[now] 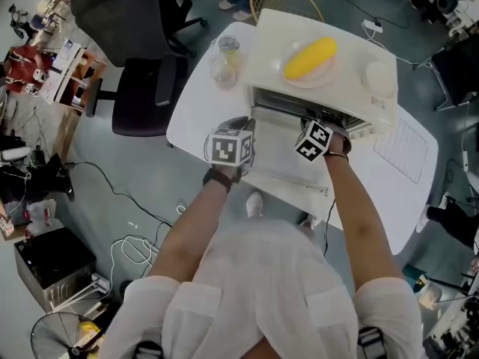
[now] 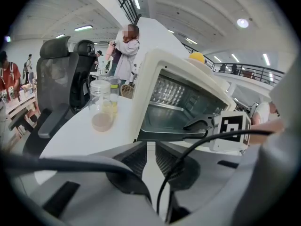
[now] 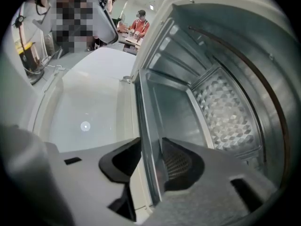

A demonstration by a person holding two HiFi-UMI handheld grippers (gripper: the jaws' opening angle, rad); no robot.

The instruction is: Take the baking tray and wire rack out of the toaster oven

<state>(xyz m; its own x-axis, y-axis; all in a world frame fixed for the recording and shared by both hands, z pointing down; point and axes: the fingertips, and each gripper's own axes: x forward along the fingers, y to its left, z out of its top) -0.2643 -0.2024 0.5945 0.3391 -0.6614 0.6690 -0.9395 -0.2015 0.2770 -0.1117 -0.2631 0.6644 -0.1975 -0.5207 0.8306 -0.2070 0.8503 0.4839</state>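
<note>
Oven mouth: A white toaster oven (image 1: 269,43) (image 2: 143,88) (image 3: 263,55) is seen standing open. Its white drop-down door (image 1: 288,172) (image 3: 84,112) is laid flat toward the person.
Baking tray: A grey metal baking tray (image 2: 167,119) (image 3: 174,112) is seated low inside the cavity. Its front rim is lined up along the oven's threshold, just behind the door hinge.
Right gripper: The right gripper (image 1: 318,120) (image 2: 200,125) (image 3: 150,149) is held with its jaws spread wide. The tray's front rim is taken between them, one pad on the door side and one on the cavity side.
Left gripper: The left gripper (image 1: 241,126) (image 2: 149,149) is kept near the door's left front corner. Its jaws are drawn almost together, and only a thin white sliver is shown in the slit. Nothing recognisable is held.
Room to the left: A stretch of bare tabletop is left beside the oven, bounded by two clear glass jars (image 1: 224,58) (image 2: 101,109) near the far edge.
Room to the right: A white sheet printed with a grid (image 1: 404,148) is laid flat beside the oven.
Oven top: A yellow oblong item (image 1: 310,57) is rested on a white plate (image 1: 331,77).
Surface: A white table with rounded edges (image 1: 198,114) (image 2: 80,138) is used, and the door reaches close to its near edge.
Room: A grey floor strewn with cables (image 1: 135,200) is seen. A black office chair (image 1: 142,88) (image 2: 56,74) is parked at the table's left.
</note>
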